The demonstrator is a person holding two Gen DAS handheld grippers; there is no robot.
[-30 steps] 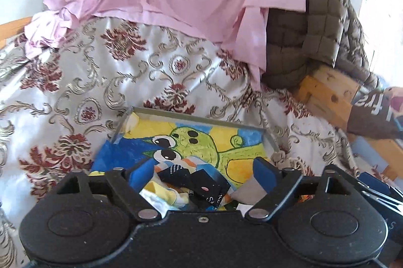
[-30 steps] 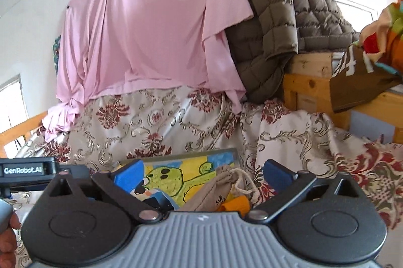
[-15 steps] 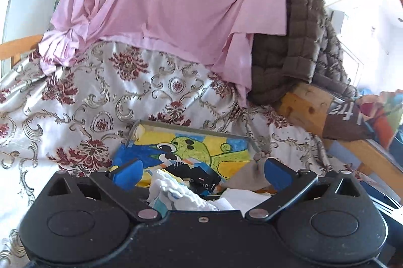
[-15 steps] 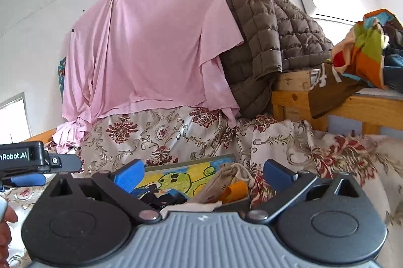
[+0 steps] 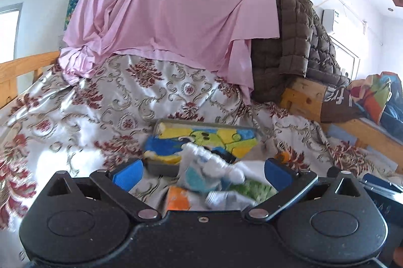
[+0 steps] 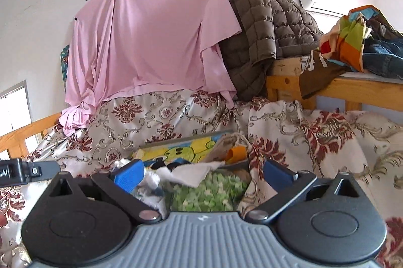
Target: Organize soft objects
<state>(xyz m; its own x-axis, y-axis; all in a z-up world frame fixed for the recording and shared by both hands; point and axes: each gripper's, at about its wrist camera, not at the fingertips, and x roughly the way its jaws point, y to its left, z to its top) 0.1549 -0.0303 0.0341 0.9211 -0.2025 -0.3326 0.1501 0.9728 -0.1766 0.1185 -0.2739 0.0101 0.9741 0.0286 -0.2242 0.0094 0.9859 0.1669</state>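
A tray with a yellow and blue cartoon picture (image 5: 201, 139) lies on the floral bedspread; it also shows in the right wrist view (image 6: 176, 151). A pile of soft items lies in front of it: a white and blue fluffy piece (image 5: 209, 167), an orange piece (image 5: 177, 197) and a green patterned cloth (image 6: 209, 190). A beige drawstring pouch (image 6: 224, 146) rests on the tray's right end. My left gripper (image 5: 202, 171) is open over the pile. My right gripper (image 6: 204, 173) is open above the green cloth, holding nothing.
A pink sheet (image 5: 176, 8) hangs behind the bed. A brown quilted jacket (image 6: 267, 34) drapes over a wooden frame (image 6: 335, 89) at the right, with colourful clothes (image 6: 357, 39) on top. A wooden rail (image 5: 22, 66) runs at the left. The floral bedspread (image 5: 100, 104) covers the bed.
Both grippers have pulled back and tilted up from the tray. The fluffy white piece, orange piece and green cloth now show between the fingers, in front of the tray.
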